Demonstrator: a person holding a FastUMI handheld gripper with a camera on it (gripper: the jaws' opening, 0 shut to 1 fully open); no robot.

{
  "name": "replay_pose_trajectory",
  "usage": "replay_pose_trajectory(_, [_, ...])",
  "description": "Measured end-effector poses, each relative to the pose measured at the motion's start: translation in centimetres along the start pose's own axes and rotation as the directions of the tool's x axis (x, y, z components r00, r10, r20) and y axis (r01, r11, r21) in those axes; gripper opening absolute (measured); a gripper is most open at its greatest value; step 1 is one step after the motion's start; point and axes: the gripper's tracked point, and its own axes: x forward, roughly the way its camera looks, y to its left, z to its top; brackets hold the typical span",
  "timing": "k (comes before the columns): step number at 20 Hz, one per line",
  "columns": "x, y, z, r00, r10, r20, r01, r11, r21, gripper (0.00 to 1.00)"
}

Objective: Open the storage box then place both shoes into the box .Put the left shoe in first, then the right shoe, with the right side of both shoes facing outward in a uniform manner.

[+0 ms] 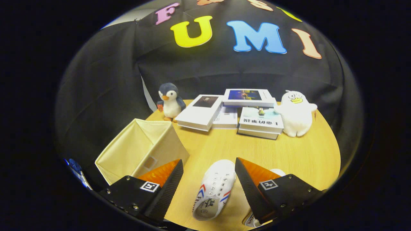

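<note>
Cream fabric is what I meet first: the collapsible cloth storage box (141, 146) sits at the left edge of the round wooden desk (298, 157), its mouth gaping and nothing inside as far as I can see, so I judge the opening step done. Just right of it, one finger of my hand-held gripper (208, 179) overlaps the box's near corner. The fingers stand wide apart and press on nothing.

Between them, near the front edge of the desk, lies a white canvas shoe with red and blue chevrons on its side (213, 191), toe pointing away from me. I cannot tell whether it is the left or the right one. Behind the other finger a second white shoe (277, 172) peeks out, mostly hidden.

So both shoes are yet to go in, and which way their sides face is yet to be settled.

Along the far edge stand a grey and white penguin plush (170, 101), a spread of white books (231, 110) and a white duck plush (297, 112), well apart from the shoes.
</note>
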Motion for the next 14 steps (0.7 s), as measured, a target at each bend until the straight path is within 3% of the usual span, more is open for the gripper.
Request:
replay_pose_trajectory(9, [4.7, -3.8, -8.5, 0.973, -0.042, -0.228, 0.053, 0.998, 0.043, 0.91])
replay_pose_trajectory(10, [5.0, -4.2, -9.4, 0.964, -0.057, -0.26, 0.07, 0.997, 0.041, 0.77])
replay_pose_trajectory(12, [5.6, -4.1, -10.8, 0.953, -0.049, -0.298, 0.072, 0.995, 0.066, 0.76])
replay_pose_trajectory(14, [5.9, -3.9, -11.0, 0.949, -0.041, -0.313, 0.071, 0.994, 0.083, 0.64])
